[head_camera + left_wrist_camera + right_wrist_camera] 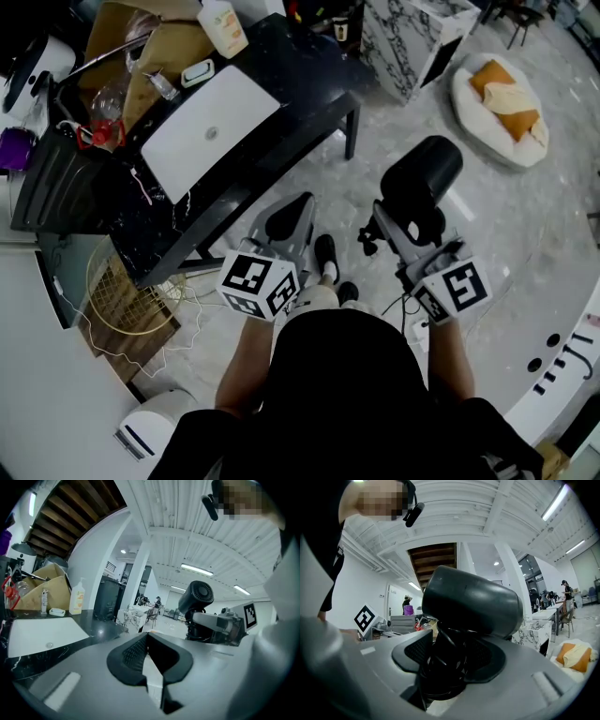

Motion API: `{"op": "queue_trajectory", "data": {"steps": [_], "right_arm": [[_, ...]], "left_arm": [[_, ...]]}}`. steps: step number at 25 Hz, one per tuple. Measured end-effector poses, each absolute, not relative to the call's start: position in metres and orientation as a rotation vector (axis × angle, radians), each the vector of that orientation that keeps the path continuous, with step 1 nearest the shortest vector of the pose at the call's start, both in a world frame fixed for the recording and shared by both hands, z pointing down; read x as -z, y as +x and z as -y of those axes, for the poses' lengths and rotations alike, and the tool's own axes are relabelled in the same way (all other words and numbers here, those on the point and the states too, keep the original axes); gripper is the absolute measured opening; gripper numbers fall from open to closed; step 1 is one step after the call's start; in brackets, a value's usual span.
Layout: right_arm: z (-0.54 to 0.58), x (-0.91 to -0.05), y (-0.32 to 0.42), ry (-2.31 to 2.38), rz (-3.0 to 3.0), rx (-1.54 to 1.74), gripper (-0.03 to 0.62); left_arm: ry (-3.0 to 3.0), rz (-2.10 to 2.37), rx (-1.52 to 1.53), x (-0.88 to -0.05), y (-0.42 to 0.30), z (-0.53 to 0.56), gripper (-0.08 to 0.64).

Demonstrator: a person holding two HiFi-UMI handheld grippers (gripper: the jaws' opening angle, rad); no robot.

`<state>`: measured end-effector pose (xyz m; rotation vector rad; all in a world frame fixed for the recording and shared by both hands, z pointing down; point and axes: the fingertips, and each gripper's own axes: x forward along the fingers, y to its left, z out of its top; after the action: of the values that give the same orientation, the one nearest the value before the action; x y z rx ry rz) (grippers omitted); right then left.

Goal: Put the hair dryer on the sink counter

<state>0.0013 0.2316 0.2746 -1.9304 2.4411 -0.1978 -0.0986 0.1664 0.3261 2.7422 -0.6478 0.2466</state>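
A black hair dryer (422,178) is upright in my right gripper (398,225), which is shut on its handle with the cord wound round it. In the right gripper view the dryer's barrel (471,602) fills the middle above the jaws, and the right gripper (450,663) clamps the handle. The hair dryer (197,595) also shows in the left gripper view, off to the right. My left gripper (292,217) hangs beside it over the floor, shut with nothing in it; the left gripper (147,641) has its pads meeting at the tip. A white curved counter (562,361) lies at the lower right.
A black table (281,94) at the left carries a white board (211,117), a bottle (223,26) and a cardboard box (159,47). A wire basket (131,300) stands under it. A marble-patterned cabinet (408,37) and a pet bed (502,98) lie ahead.
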Motion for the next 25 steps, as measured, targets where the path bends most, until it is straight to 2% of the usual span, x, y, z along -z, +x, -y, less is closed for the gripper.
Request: {"op": "queue_trajectory", "data": {"steps": [15,25], "right_arm": [[-0.117,-0.279,0.031,-1.933,-2.442,0.212,0.221],[-0.078,-0.282,0.033,-1.920,-2.429,0.262,0.221]], "left_arm": [[2.732,0.602,-0.240,-0.335,-0.059,-0.052,0.000],[2.729,0.569,-0.239,-0.340,-0.052,-0.016,0.000]]}}
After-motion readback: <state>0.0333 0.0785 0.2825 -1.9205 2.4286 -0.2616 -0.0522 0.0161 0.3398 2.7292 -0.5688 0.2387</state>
